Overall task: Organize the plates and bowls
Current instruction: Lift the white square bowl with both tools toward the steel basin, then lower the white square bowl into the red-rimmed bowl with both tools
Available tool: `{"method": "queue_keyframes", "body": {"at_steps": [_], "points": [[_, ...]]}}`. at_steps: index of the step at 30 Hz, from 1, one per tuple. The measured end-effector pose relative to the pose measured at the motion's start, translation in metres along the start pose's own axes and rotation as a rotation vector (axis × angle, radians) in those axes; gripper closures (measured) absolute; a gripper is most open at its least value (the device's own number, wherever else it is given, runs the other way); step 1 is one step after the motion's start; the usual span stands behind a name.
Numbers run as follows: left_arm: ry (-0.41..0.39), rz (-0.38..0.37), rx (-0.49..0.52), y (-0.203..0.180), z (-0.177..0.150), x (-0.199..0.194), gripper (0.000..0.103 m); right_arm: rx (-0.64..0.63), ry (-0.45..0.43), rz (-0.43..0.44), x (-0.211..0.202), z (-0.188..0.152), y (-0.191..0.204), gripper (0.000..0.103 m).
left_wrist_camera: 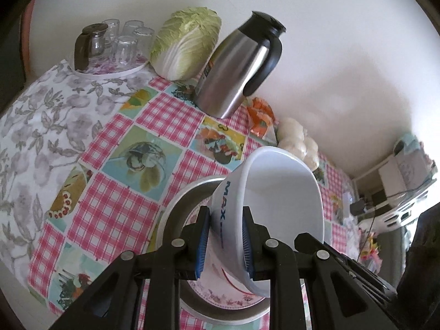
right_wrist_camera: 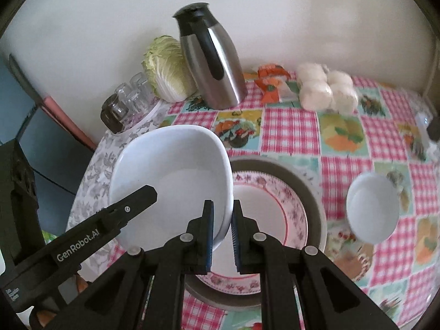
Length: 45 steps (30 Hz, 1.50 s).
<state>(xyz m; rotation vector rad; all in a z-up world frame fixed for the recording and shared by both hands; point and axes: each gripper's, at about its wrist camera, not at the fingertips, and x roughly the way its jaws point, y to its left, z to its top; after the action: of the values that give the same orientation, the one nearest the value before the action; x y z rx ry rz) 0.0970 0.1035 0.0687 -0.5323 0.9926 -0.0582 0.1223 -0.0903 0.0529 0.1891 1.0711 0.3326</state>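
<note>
Right wrist view shows both tools gripping one large white bowl by opposite sides of its rim: the right gripper is clenched on the near-right edge, the left gripper on the printed wall. The bowl hangs tilted above the flowered plate stacked on a grey plate. Judging by this, the carrying step is under way; next, level the bowl and lower it, perhaps by the small bowl.

white bowl: smooth, glossy, ceramic-looking
floral plate: glazed, shiny
jug: brushed metal, black plastic handle
glasses: clear glass
cloth on the surface: checked, faint sheen
left gripper: matt black plastic, ribbed blue pads
</note>
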Motion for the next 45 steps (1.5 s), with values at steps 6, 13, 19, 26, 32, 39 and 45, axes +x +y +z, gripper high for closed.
{"method": "queue_keyframes", "body": {"at_steps": [6,13,19,26,32,39,45], "points": [[0.029,0.029,0.042,-0.01,-0.01,0.008,0.078,0.028,-0.004,0.015,0.001,-0.011,-0.015,0.089],[0.035,0.055,0.084,-0.027,-0.013,0.01,0.08,0.041,-0.019,0.002,-0.009,-0.013,-0.022,0.088],[0.044,0.043,0.097,-0.034,-0.016,0.012,0.08,0.066,-0.006,0.02,-0.011,-0.014,-0.033,0.088],[0.057,0.052,0.133,-0.045,-0.02,0.016,0.08,0.082,-0.001,0.024,-0.014,-0.014,-0.042,0.088],[0.089,0.056,0.14,-0.046,-0.023,0.024,0.08,0.103,0.01,0.029,-0.014,-0.014,-0.048,0.088],[0.131,0.095,0.161,-0.048,-0.028,0.035,0.08,0.108,0.037,0.013,-0.007,-0.015,-0.05,0.088],[0.164,0.12,0.158,-0.045,-0.031,0.043,0.08,0.105,0.053,0.012,-0.002,-0.016,-0.049,0.088]]}}
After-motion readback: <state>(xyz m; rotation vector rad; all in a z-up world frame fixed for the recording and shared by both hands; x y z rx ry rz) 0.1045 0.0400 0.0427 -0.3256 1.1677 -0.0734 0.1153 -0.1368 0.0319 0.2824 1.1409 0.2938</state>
